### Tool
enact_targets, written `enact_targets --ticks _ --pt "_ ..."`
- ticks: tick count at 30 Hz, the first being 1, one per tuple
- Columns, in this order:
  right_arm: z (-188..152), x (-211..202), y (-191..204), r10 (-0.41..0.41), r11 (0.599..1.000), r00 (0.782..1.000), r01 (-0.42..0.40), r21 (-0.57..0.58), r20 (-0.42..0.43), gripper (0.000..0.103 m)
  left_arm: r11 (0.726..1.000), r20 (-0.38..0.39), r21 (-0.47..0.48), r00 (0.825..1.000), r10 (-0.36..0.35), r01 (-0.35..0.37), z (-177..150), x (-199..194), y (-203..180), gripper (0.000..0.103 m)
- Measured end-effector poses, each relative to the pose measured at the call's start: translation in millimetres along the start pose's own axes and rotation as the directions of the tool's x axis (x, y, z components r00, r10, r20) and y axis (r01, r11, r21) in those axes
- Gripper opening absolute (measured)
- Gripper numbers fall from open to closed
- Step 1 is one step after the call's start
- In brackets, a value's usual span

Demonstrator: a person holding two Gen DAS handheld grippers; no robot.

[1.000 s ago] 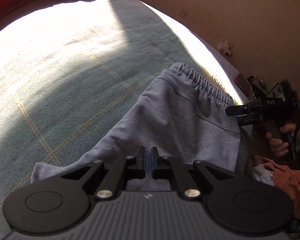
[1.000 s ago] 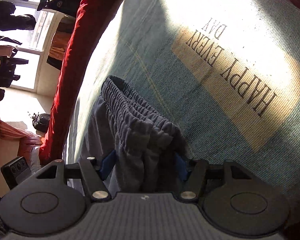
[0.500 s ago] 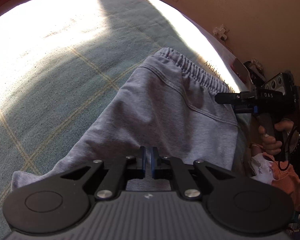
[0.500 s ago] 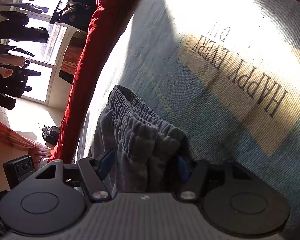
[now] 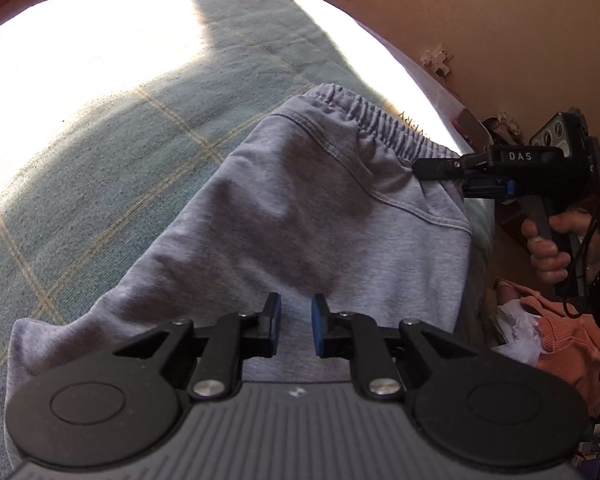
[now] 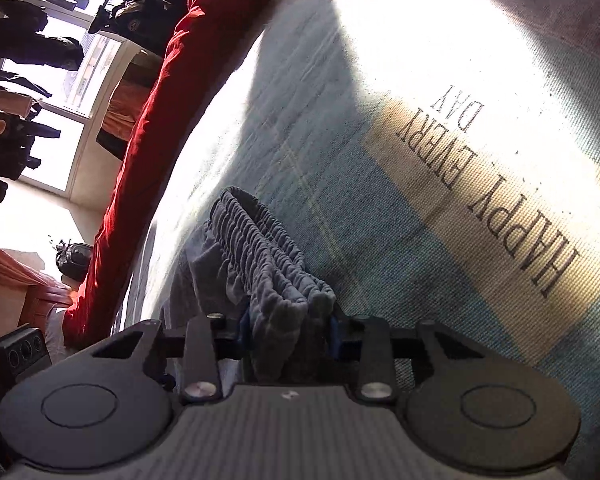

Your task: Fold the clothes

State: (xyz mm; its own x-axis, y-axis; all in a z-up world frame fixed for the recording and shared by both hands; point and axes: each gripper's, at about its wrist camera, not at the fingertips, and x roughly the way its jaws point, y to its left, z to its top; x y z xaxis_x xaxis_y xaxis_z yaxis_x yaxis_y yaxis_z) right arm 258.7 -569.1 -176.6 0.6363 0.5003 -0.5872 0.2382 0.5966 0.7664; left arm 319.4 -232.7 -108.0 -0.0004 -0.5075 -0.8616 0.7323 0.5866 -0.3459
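Left gripper (image 5: pixel 296 322): jaws parted, blue pads a narrow gap apart, nothing clamped between them, poised just over the lower part of the grey shorts (image 5: pixel 300 216). Grey fabric visible through the gap and beneath both fingers; contact between pads and cloth not clear enough to call.

Right gripper (image 6: pixel 288 334): jaws closed on the gathered elastic waistband (image 6: pixel 260 248) of the shorts, several bunched folds pinched between the blue pads. Seen from the left wrist view as a black tool marked "DAS" (image 5: pixel 460 168), fingers biting the waistband at its right end, handle wrapped by a hand (image 5: pixel 552 252) with a dark cable trailing beside it.

Shorts spread on the bed (image 5: pixel 100 152), waistband towards the far right, one leg hem reaching to the lower left near the left gripper's body. Curved seam stitched across the upper right part. Cloth raised into a soft ridge between waistband and hem, wrinkled around the pinch.

Bed covered in a teal sheet with thin yellow check lines, strongly sunlit in a wide patch, the rest in shadow. Pale printed panel reading "HAPPY EVERY DAY" (image 6: pixel 500 200) just beside the waistband. Red quilt (image 6: pixel 148 128) rolled along the far edge of the bed. Orange garment (image 5: pixel 568 344) low at the right. Beige wall (image 5: pixel 480 20) with a socket behind. Dark clothes hanging (image 6: pixel 16 48) by a bright window.
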Motion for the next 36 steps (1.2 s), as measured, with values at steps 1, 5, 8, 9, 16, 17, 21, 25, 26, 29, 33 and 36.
enact_targets --ticks 1,5,8,9,16,17,21,25,26,29,33,36 --pt "-2 -4 0 -0.014 1.0 1.0 0.014 0.007 0.0 0.032 1.0 -0.002 0.009 1.0 -0.003 0.003 -1 0 -2 0.015" --pt "-8 -21 -2 -0.068 0.997 0.998 0.068 0.035 0.0 0.031 0.999 -0.001 0.043 1.0 -0.014 0.014 -7 0 -8 0.017" --pt "-13 -34 -3 -0.108 0.993 0.994 0.108 0.055 -0.001 0.031 0.998 0.004 0.047 1.0 -0.028 0.028 -11 2 -11 0.018" --pt "-14 -38 -3 -0.121 0.991 0.993 0.121 0.062 -0.002 0.031 0.998 0.004 0.046 0.999 -0.032 0.032 -12 3 -11 0.018" --pt "-14 -47 1 -0.225 0.974 0.974 0.225 0.039 -0.012 0.049 0.997 0.032 0.08 0.999 0.018 -0.021 -21 -14 -7 0.019" --pt "-10 -51 7 -0.25 0.968 0.968 0.25 0.009 -0.003 0.052 0.996 0.039 0.074 0.999 0.036 -0.039 -24 -18 -4 0.019" --pt "7 -66 34 -0.318 0.943 0.947 0.321 -0.091 0.051 0.058 0.994 0.073 -0.009 0.991 0.113 -0.112 -32 -32 18 0.019" --pt "31 -47 70 -0.242 0.944 0.97 0.239 -0.226 0.012 0.058 0.978 0.119 -0.075 0.972 0.202 -0.194 -37 -38 38 0.019" --pt "32 -30 83 -0.228 0.935 0.973 0.209 -0.286 -0.034 0.058 0.974 0.127 -0.093 0.968 0.218 -0.207 -38 -40 43 0.019" --pt "31 26 122 -0.199 0.881 0.964 0.098 -0.462 -0.175 0.058 0.967 0.141 -0.124 0.961 0.24 -0.223 -44 -43 51 0.019" --pt "10 94 155 -0.284 0.751 0.914 0.025 -0.66 -0.289 0.058 0.956 0.134 -0.117 0.949 0.284 -0.269 -55 -40 58 0.021" --pt "6 119 157 -0.386 0.648 0.891 0.078 -0.757 -0.238 0.052 0.938 0.106 -0.106 0.935 0.34 -0.329 -64 -32 68 0.021"
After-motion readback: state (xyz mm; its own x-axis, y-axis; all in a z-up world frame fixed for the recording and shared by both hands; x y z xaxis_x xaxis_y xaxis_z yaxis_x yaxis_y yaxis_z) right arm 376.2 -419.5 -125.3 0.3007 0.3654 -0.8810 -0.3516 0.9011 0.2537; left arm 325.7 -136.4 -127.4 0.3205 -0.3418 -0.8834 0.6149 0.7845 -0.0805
